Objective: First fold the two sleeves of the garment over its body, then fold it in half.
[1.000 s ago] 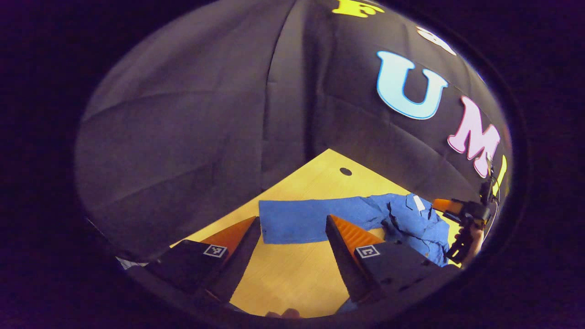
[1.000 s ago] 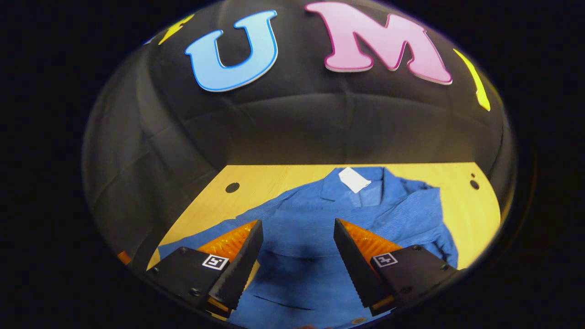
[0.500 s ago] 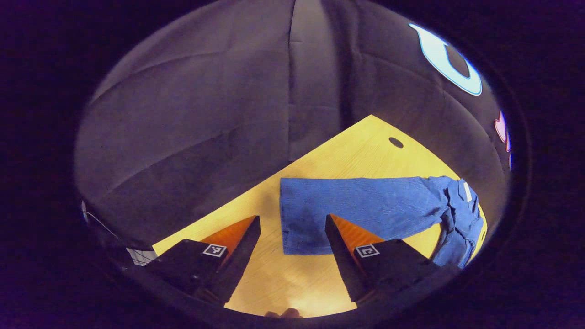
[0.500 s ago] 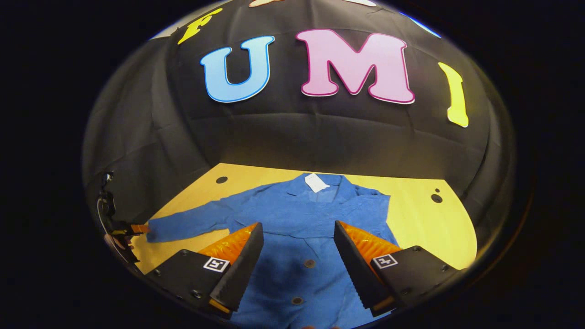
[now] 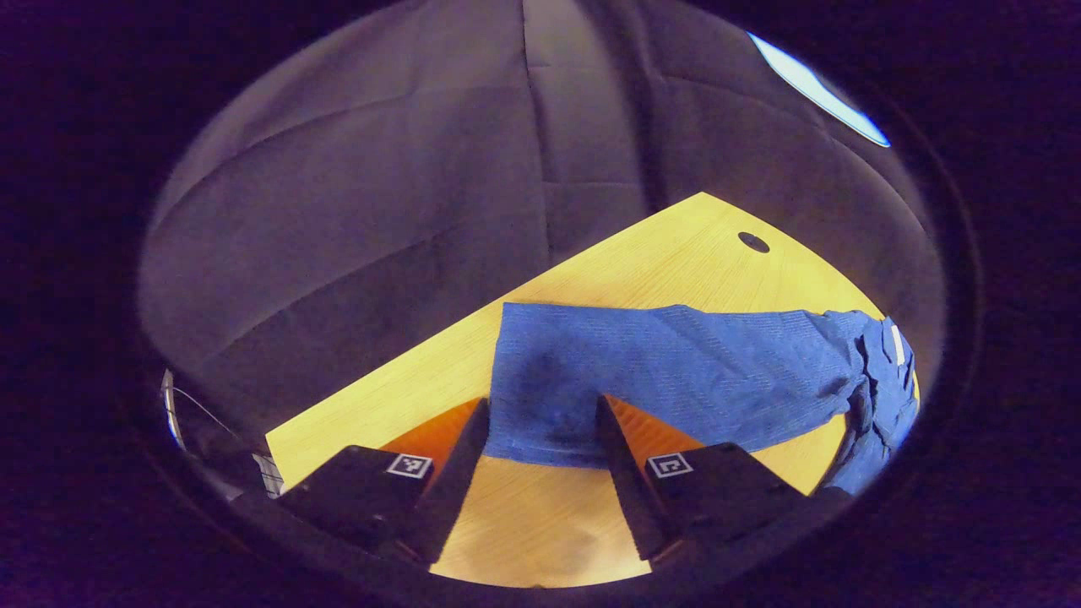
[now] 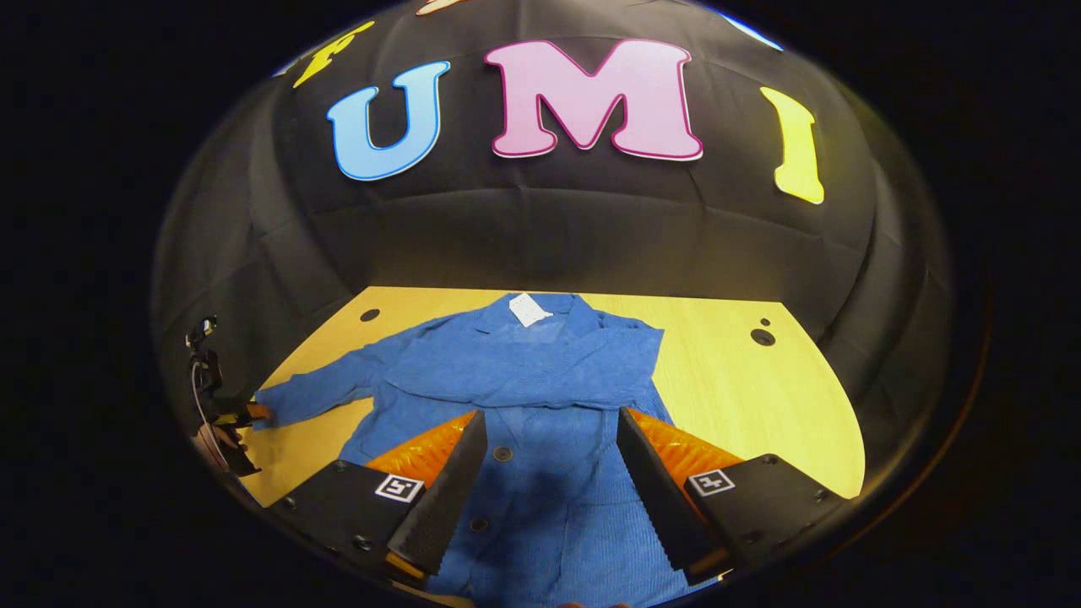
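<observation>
My left gripper [image 5: 540,414] stood open, its fingers straddling the cuff end of the blue shirt's left sleeve [image 5: 659,371], stretched flat across the wooden table [image 5: 642,253]. My right gripper [image 6: 549,439] hung open, empty, above the blue shirt [image 6: 524,380], whose other sleeve already lay folded across its chest.

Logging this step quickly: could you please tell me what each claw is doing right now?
Left claw: open, its tips around the cuff of the blue knitted cardigan, not gripping.
Right claw: open, empty, above the cardigan.

left gripper [image 5: 540,414] black housing, square tag markers, right gripper [image 6: 549,422] serrated wedge fingers, screws
</observation>
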The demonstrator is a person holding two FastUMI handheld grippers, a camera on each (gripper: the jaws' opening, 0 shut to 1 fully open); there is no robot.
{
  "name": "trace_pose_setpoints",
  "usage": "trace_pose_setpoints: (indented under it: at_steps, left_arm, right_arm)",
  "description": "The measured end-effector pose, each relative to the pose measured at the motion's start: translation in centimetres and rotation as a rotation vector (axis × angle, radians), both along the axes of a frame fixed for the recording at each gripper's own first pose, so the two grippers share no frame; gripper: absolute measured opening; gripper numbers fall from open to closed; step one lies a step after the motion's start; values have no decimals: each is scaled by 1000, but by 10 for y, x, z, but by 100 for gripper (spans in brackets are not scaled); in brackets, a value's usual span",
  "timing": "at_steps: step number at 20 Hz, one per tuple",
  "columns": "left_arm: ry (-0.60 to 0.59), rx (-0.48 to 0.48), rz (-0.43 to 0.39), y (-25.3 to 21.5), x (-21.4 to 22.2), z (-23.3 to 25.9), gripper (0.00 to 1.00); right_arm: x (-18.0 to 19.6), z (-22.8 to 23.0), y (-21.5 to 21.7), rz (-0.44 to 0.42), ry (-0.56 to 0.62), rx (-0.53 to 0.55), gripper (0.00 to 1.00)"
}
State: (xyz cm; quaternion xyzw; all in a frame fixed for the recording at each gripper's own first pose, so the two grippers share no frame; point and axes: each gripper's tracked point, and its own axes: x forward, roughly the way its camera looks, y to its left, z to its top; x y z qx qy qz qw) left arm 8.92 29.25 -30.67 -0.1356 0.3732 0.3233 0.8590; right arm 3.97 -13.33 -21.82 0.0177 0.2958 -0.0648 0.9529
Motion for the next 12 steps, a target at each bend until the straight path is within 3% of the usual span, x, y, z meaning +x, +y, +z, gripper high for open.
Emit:
trace_pose_setpoints:
  at_steps: [1, 4, 6, 12]
  left_arm:
    - [-5, 2, -24, -2, 4, 0, 68]
    - [24, 19, -55, -15, 15, -8, 19]
    - [36, 39, -59, -13, 18, -6, 3]
    - [-78, -22, -58, -19, 30, 22, 0]
  right_arm:
    - [-3, -3, -2, -3, 11, 8, 98]
    - [-11, -10, -9, -19, 44, 16, 98]
    - [-14, -10, -12, -21, 50, 21, 98]
    - [-13, -6, -33, -48, 39, 23, 98]
